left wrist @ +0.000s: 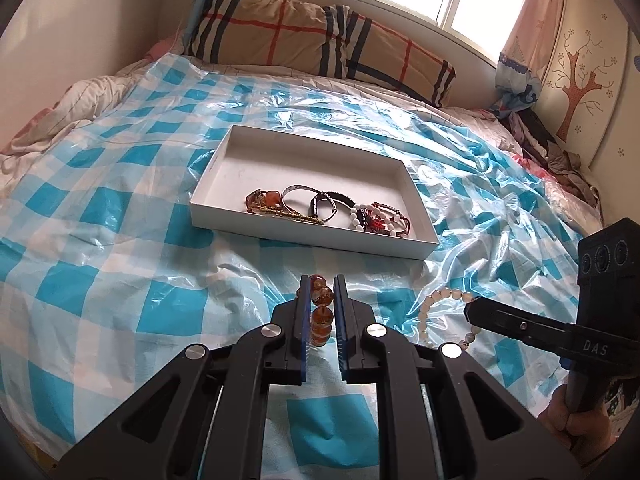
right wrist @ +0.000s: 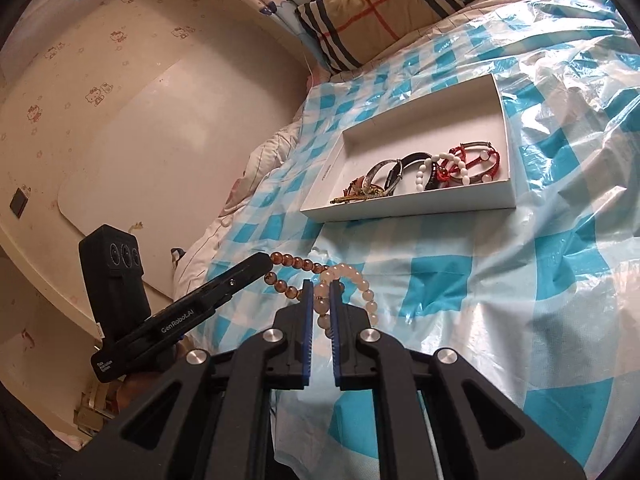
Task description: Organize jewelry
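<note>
Two bracelets are left outside the box, as far as these views show, and both are already gripped. Everything sits on a bed (left wrist: 120, 208) covered by a crinkled blue-and-white checked plastic sheet (left wrist: 460, 148), with a plaid pillow (left wrist: 320, 36) at the far end under the window.

Near the middle of the sheet lies a shallow white box (left wrist: 224, 168), open at the top. Along its near wall a cluster of jewelry (left wrist: 328, 212) is already gathered: an orange stone bracelet at the left end, metal and dark bangles in the middle, then a white bead bracelet and red cord pieces at the right end. The far half of the box is bare, so there is room for more. This part of the job looks done.

On the near side of the box, well apart from it, the left claw (left wrist: 322, 316) is closed on an amber bead bracelet (left wrist: 322, 304), the beads pinched between its blue pads. Just beside it, the right claw (right wrist: 319, 312) is clamped on a pale bead bracelet (right wrist: 360, 280), whose loop stands out beyond the fingertips. In the right wrist view the two loops seem to overlap or cross, though whether they are truly tangled cannot be told.

What remains, by my reckoning, is to carry both bracelets over the near wall and let them go inside. No other loose pieces show on the sheet, so the task seems close to its end.
</note>
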`<state>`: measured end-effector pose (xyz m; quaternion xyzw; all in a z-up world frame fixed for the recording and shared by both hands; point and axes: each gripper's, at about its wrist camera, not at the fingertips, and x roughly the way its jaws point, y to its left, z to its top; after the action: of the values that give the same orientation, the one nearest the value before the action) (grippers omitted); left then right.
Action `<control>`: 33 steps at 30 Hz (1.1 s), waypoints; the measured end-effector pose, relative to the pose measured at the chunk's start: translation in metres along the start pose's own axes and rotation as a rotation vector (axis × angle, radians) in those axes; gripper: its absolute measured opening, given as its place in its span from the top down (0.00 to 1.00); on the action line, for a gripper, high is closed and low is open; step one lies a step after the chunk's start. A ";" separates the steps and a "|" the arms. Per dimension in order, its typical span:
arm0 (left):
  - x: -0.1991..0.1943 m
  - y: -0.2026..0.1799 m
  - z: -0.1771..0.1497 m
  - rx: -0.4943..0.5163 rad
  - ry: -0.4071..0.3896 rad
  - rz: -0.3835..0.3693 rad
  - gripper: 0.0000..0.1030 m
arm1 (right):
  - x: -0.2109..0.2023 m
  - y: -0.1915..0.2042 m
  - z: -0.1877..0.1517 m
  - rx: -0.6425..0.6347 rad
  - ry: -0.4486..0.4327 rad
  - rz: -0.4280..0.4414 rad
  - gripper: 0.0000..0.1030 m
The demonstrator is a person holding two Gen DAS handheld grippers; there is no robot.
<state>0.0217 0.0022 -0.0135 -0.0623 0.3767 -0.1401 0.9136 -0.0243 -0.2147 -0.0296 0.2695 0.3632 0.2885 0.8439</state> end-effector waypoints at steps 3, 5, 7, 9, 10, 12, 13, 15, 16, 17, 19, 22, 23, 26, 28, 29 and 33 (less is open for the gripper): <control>-0.002 -0.004 0.000 0.021 -0.009 0.023 0.90 | 0.001 0.010 -0.002 -0.052 -0.020 -0.041 0.92; -0.004 -0.006 0.000 0.033 -0.016 0.033 0.90 | -0.001 0.014 -0.003 -0.076 -0.032 -0.065 0.92; -0.006 -0.008 0.001 0.043 -0.023 0.039 0.90 | -0.002 0.017 -0.005 -0.089 -0.044 -0.086 0.92; -0.008 -0.010 0.001 0.052 -0.031 0.045 0.90 | -0.004 0.018 -0.006 -0.098 -0.059 -0.106 0.92; -0.009 -0.011 0.000 0.056 -0.034 0.048 0.90 | -0.005 0.018 -0.007 -0.103 -0.066 -0.115 0.92; -0.010 -0.012 0.000 0.063 -0.040 0.053 0.90 | -0.007 0.020 -0.008 -0.117 -0.076 -0.131 0.92; -0.009 -0.013 0.000 0.065 -0.040 0.054 0.90 | -0.007 0.022 -0.008 -0.125 -0.080 -0.139 0.92; -0.010 -0.013 0.000 0.061 -0.040 0.054 0.90 | -0.007 0.024 -0.008 -0.139 -0.083 -0.150 0.91; -0.010 -0.013 0.000 0.060 -0.041 0.054 0.90 | -0.008 0.024 -0.009 -0.144 -0.086 -0.154 0.91; -0.010 -0.013 0.000 0.058 -0.042 0.054 0.90 | -0.008 0.024 -0.009 -0.145 -0.088 -0.156 0.91; -0.011 -0.013 0.000 0.058 -0.046 0.055 0.90 | -0.009 0.023 -0.009 -0.142 -0.095 -0.158 0.91; -0.011 -0.013 -0.001 0.060 -0.047 0.056 0.90 | -0.012 0.022 -0.009 -0.137 -0.106 -0.155 0.91; -0.011 -0.013 -0.001 0.061 -0.048 0.056 0.90 | -0.011 0.022 -0.009 -0.136 -0.102 -0.153 0.91; -0.011 -0.011 -0.001 0.053 -0.046 0.054 0.90 | -0.004 0.019 -0.007 -0.121 -0.043 -0.138 0.89; -0.011 -0.008 0.000 0.039 -0.044 0.048 0.90 | 0.007 0.015 -0.002 -0.104 0.022 -0.137 0.45; -0.011 -0.007 0.000 0.034 -0.044 0.047 0.90 | 0.011 0.015 0.000 -0.119 0.044 -0.152 0.40; -0.011 -0.006 0.000 0.034 -0.044 0.044 0.90 | 0.045 0.011 0.009 -0.189 0.182 -0.262 0.40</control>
<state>0.0134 0.0002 -0.0047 -0.0413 0.3555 -0.1247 0.9254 0.0052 -0.1790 -0.0376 0.1123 0.4412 0.2324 0.8595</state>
